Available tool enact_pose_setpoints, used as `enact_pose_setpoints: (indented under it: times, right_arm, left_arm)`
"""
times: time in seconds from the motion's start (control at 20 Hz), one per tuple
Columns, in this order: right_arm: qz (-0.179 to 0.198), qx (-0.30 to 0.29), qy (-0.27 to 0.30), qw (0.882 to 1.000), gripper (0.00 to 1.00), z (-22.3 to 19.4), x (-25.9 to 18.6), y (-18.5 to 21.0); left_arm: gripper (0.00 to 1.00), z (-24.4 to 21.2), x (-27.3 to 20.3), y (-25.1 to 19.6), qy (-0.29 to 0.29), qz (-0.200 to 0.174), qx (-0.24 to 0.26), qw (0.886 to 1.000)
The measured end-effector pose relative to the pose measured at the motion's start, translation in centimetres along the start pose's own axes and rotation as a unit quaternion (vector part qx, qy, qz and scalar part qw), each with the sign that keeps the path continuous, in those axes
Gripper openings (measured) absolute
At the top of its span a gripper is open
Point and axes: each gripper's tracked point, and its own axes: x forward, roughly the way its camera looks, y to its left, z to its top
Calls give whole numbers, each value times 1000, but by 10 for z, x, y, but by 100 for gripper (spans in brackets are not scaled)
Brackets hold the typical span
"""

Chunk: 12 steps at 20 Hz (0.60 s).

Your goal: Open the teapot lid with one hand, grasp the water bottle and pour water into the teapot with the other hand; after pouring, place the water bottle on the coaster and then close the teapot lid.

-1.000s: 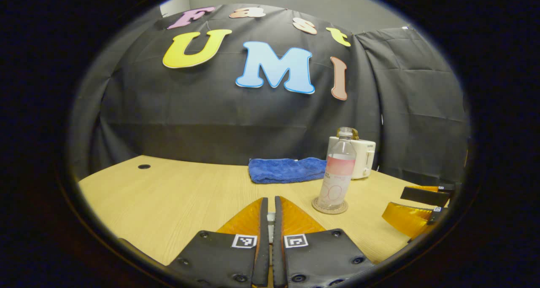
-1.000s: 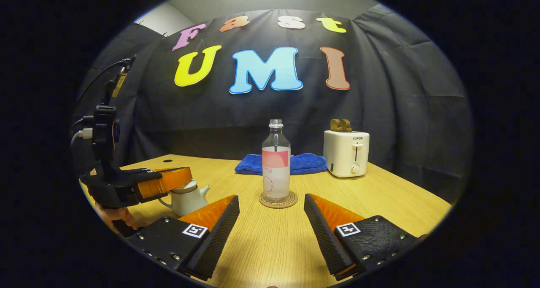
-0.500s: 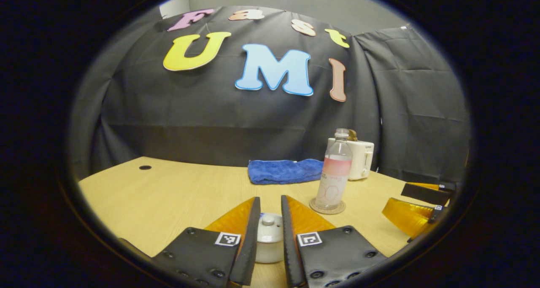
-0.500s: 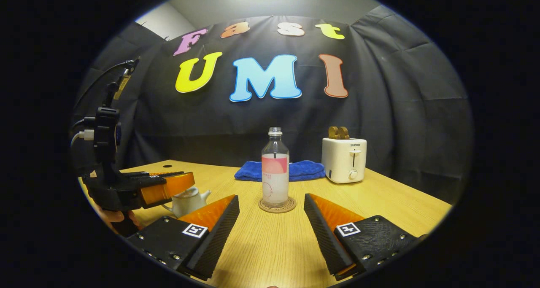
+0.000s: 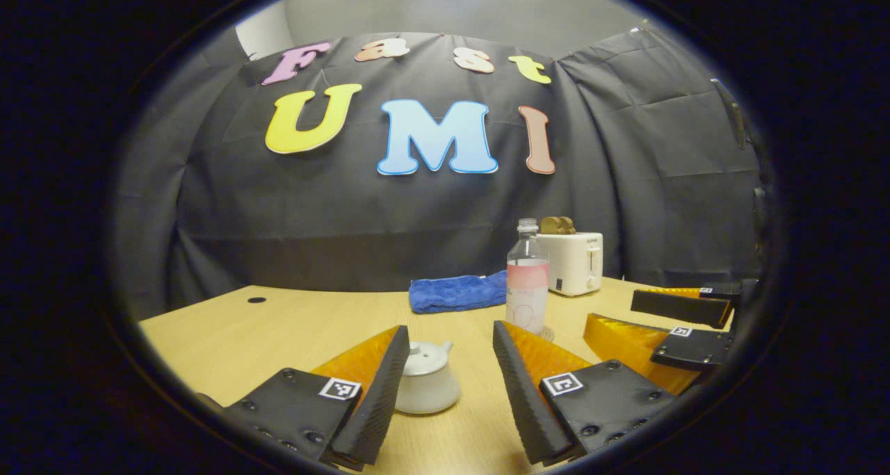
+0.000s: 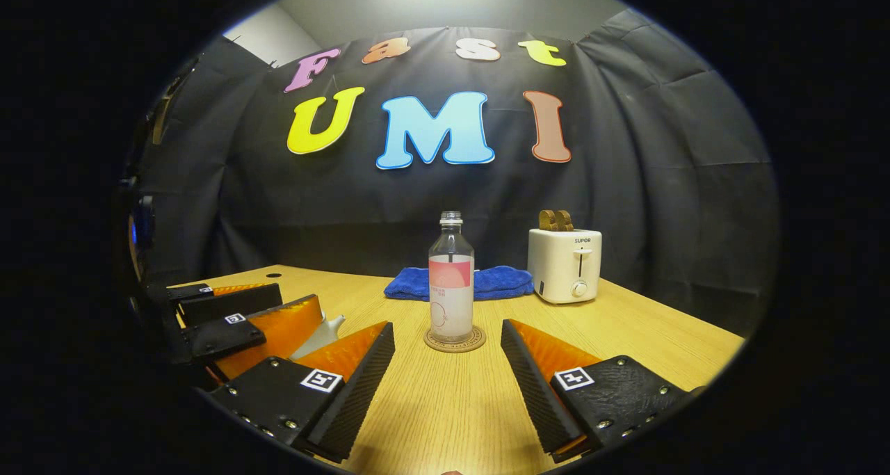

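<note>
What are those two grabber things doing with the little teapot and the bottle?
A person is holding a grabber in each hand over a wooden table. The left gripper is open, with the white teapot sitting between its fingers, lid on. The right gripper is open too, pointing at the water bottle, which stands upright on its coaster. Nothing is being squeezed. A blue towel and a toaster sit at the back.

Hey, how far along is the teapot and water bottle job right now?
Nearly finished, it seems: the water bottle stands on its coaster, and the lid sits on the teapot. Left gripper and right gripper are open, holding nothing. Only pulling away appears left.
</note>
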Motion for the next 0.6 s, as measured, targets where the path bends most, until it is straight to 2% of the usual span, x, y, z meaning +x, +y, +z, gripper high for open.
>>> enact_pose_setpoints:
  times: [0.2,0.35,0.6]
  right_arm:
    - [4,0,0,1000,95,0,-3,1]
    - [6,0,0,1000,95,-1,-4,1]
    - [6,0,0,1000,95,0,-4,1]
  left_arm:
    - [89,2,-15,3,1,34,0,999]
    - [99,0,-19,2,1,41,0,999]
    - [99,-1,-19,3,1,42,0,999]
